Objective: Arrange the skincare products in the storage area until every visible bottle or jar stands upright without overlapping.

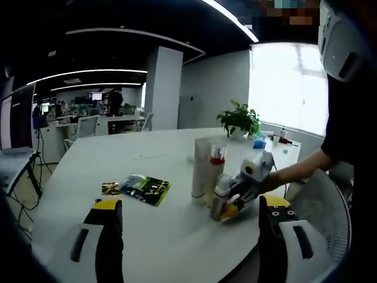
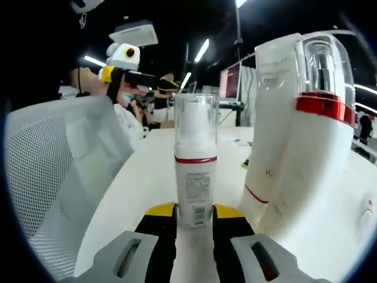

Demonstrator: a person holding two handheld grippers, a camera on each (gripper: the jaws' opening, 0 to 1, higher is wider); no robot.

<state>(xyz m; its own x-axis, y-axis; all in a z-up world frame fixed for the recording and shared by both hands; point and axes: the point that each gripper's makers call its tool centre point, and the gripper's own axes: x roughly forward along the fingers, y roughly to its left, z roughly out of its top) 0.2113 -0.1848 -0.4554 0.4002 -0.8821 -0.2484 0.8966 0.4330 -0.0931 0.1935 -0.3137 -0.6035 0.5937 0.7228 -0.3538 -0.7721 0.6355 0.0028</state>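
Pump bottle (image 2: 195,171) seemingly between right gripper (image 2: 195,221) jaws.

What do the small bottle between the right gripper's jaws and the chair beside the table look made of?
Small bottle: probably plastic, with a glossy white body, a see-through clear cap, a red band and a printed label. Chair: white mesh back, likely woven synthetic fabric; its fine grid of holes shows. Table: smooth white top, material unclear.

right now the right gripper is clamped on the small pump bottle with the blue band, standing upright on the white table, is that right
Not quite: the band is red, not blue. The right gripper view shows the right gripper clamped on the small pump bottle, red band under its clear cap, standing upright on the white table.
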